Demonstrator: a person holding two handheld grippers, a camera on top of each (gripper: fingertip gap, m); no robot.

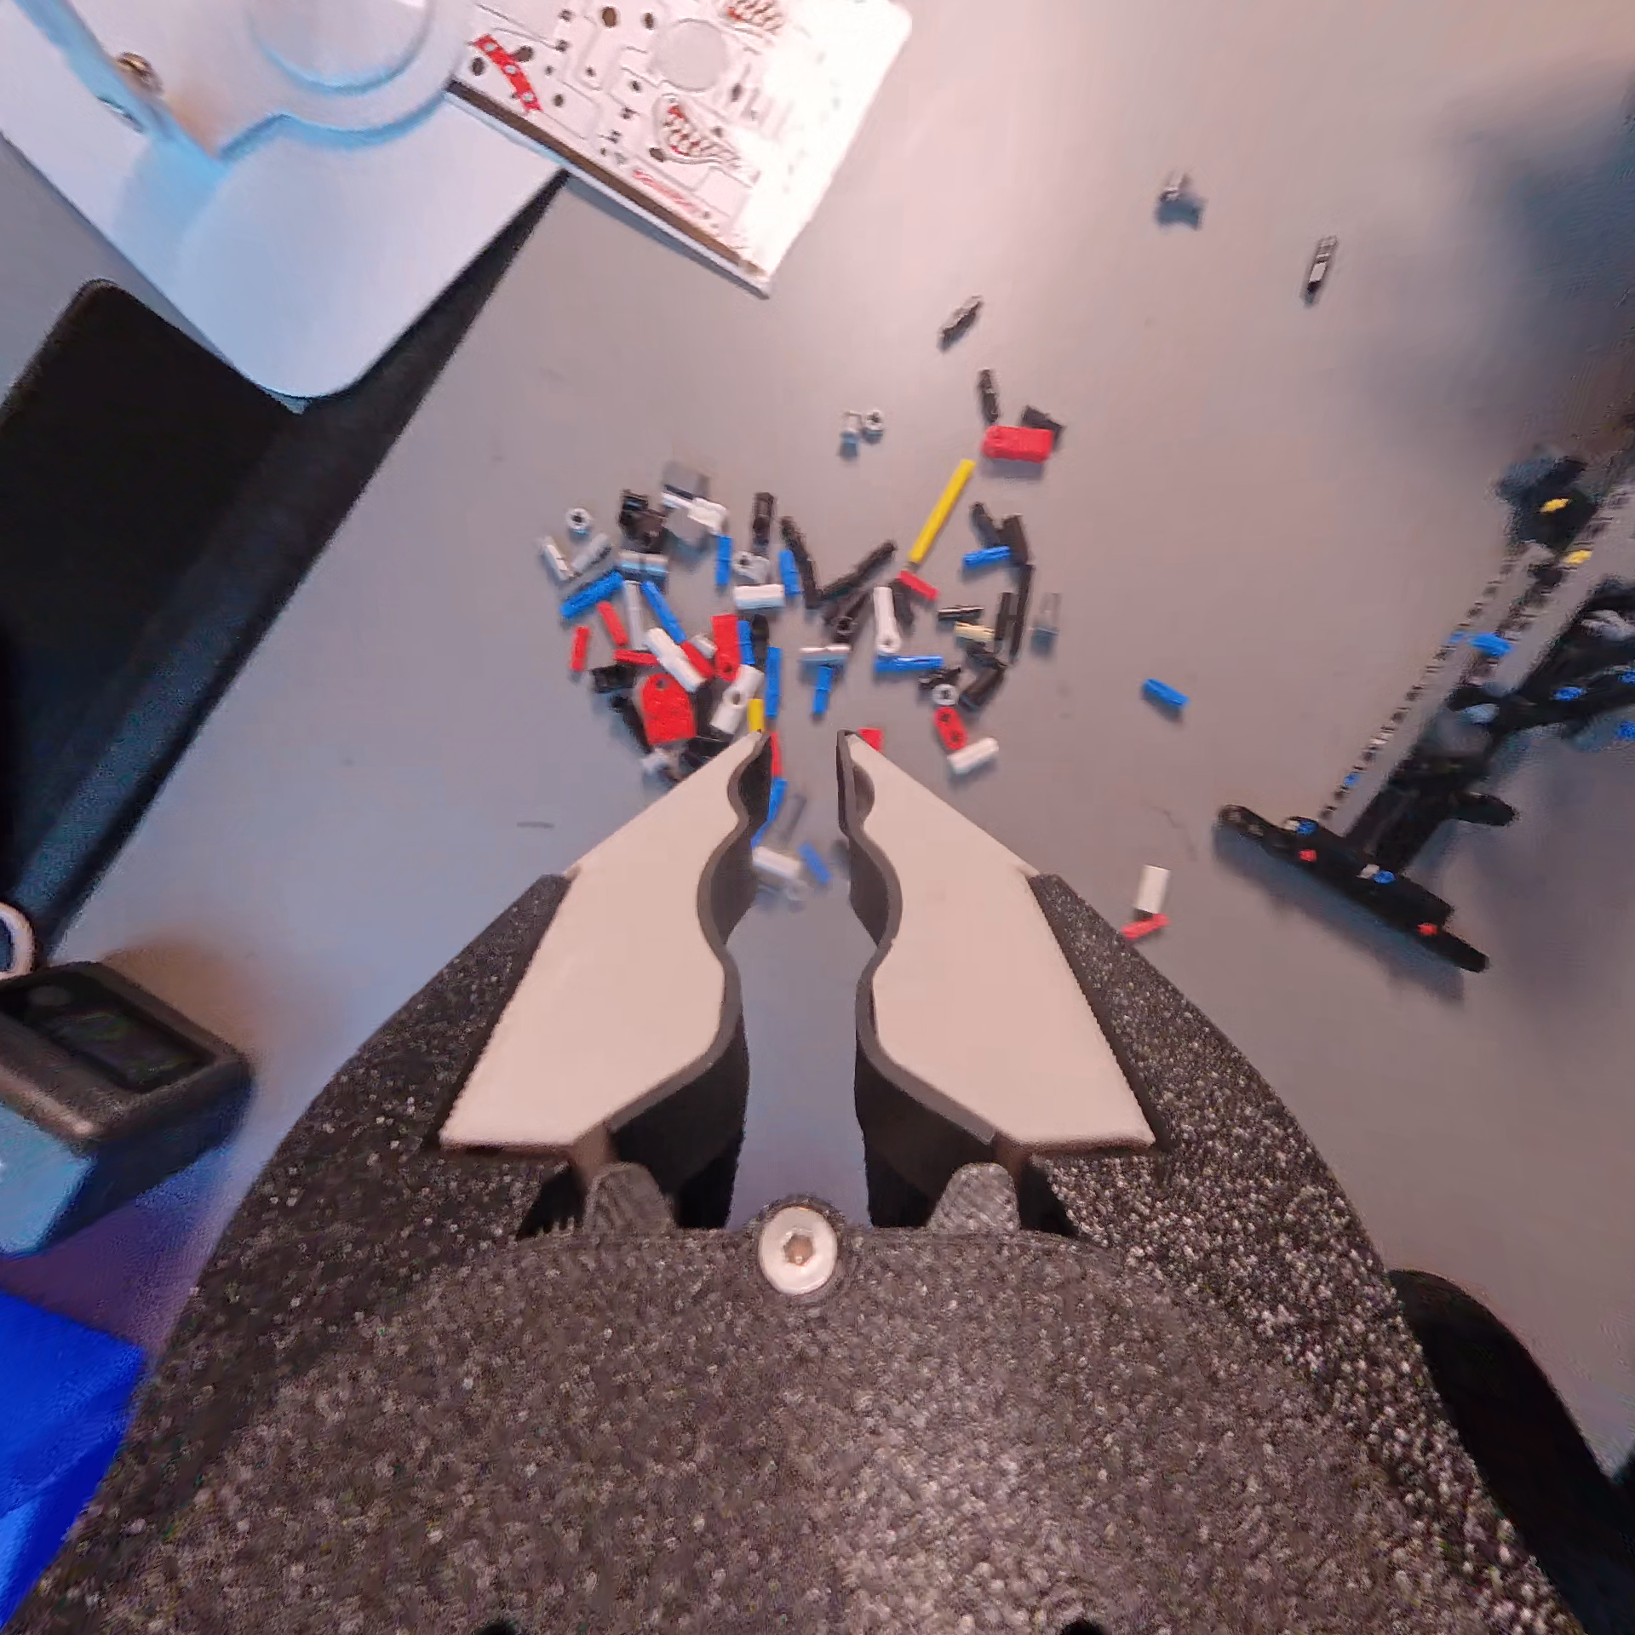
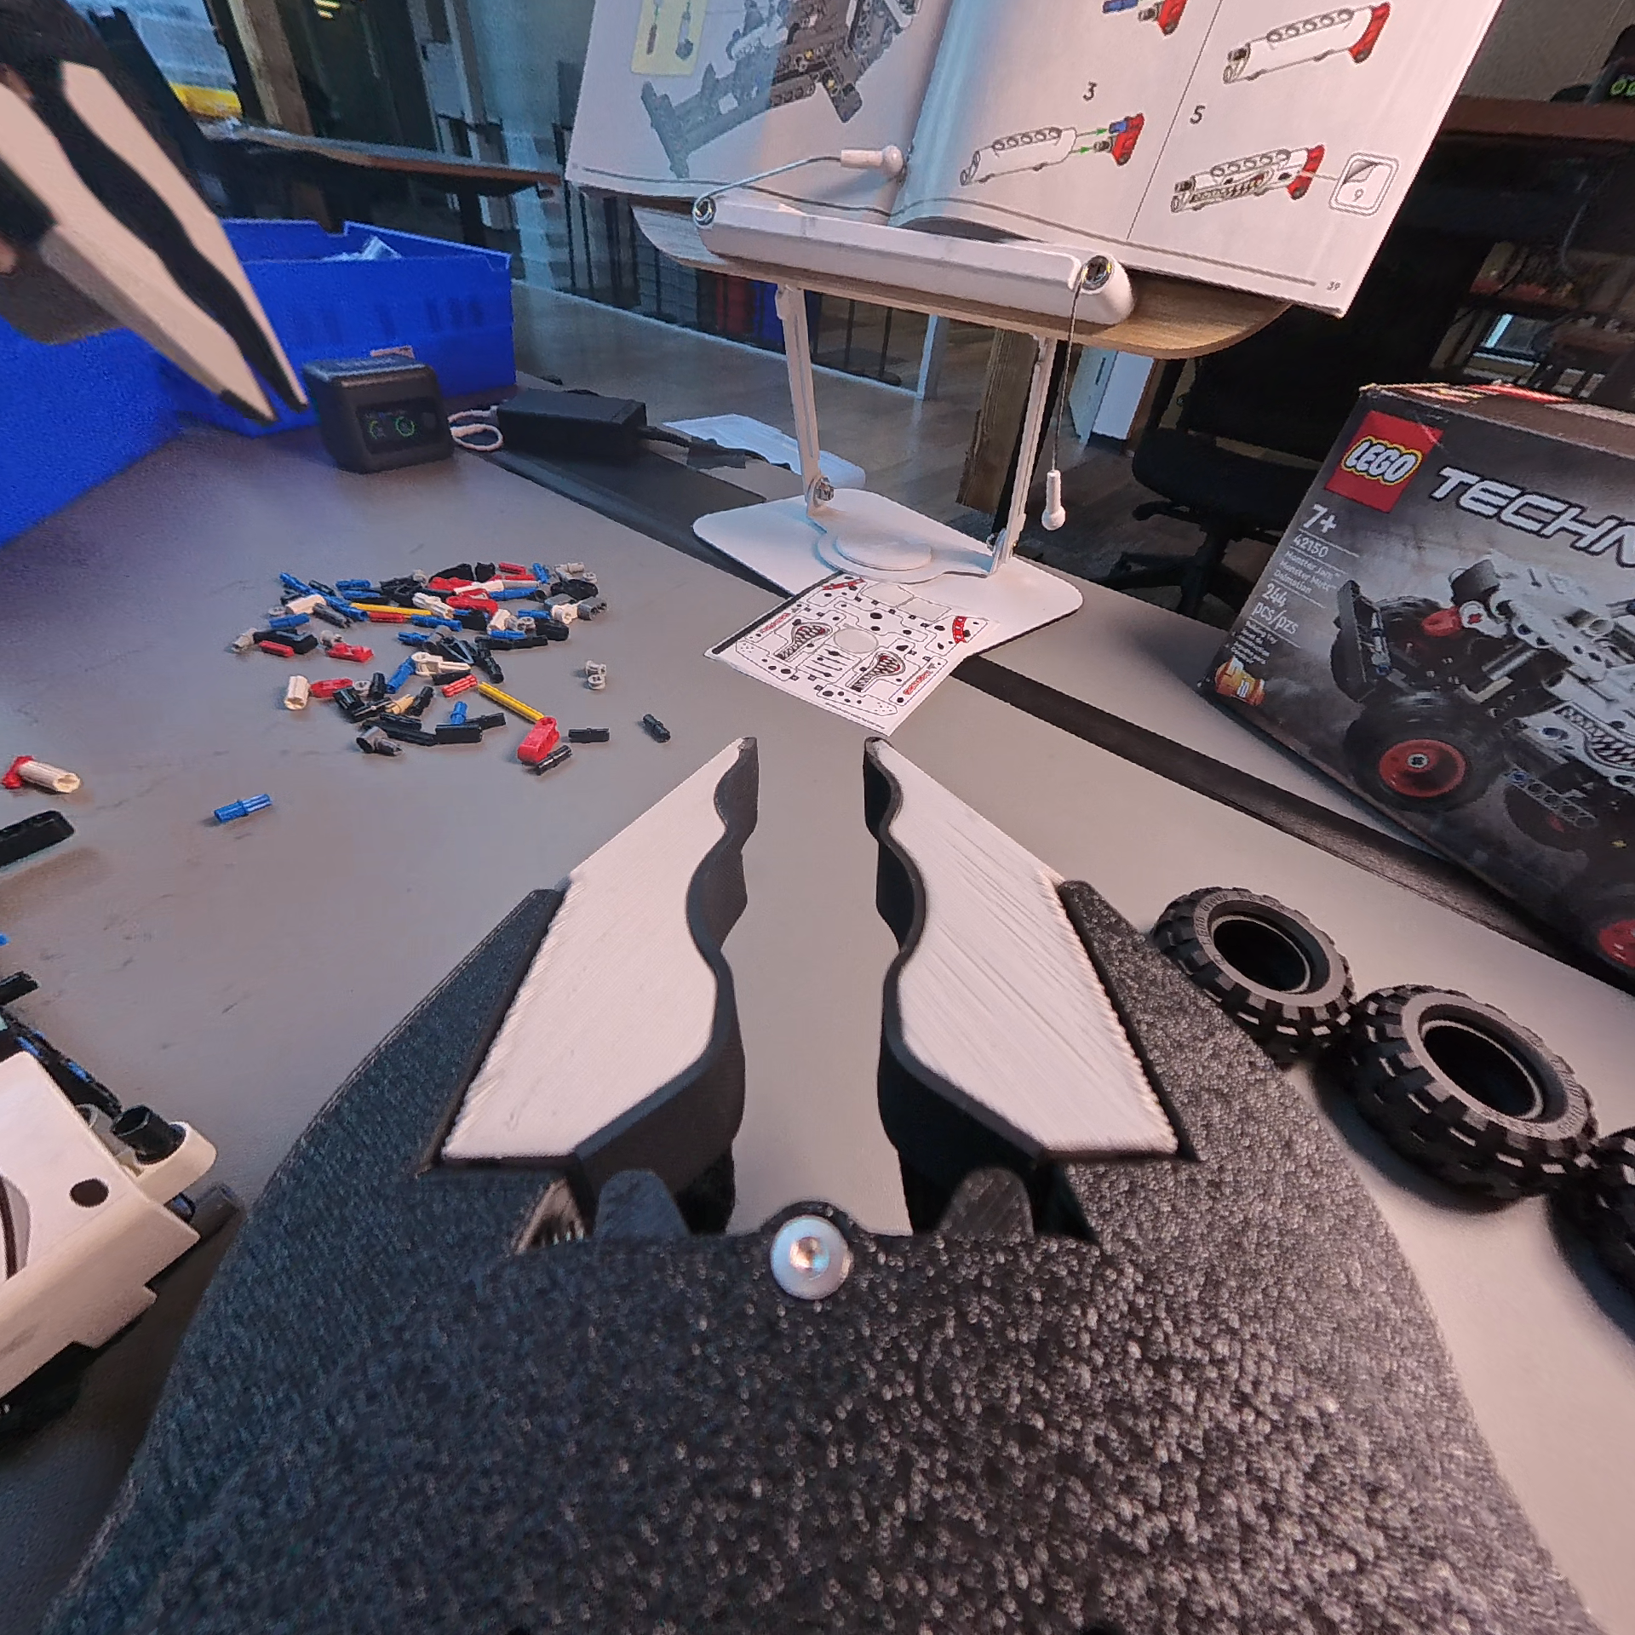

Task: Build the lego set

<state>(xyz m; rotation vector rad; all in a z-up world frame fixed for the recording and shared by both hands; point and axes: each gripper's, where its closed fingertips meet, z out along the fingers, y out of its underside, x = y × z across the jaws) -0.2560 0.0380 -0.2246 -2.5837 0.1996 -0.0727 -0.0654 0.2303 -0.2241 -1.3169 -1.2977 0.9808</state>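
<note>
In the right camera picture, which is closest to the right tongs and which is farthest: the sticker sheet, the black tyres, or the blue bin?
Counting from the right tongs:
1. Sticker sheet: nearest, flat on the table just ahead of the tips.
2. Black tyres: off to the right, beside the tongs' body. Fairly close to the sheet's rank, so I'm less sure here.
3. Blue bin: farthest, at the table's far left.

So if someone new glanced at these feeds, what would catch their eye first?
Probably the scatter of small red, blue, black and white pieces on the grey table, with the open left gripper above its near edge. Next, the instruction booklet propped on the white stand, and the black tyres beside the open right gripper.
</note>
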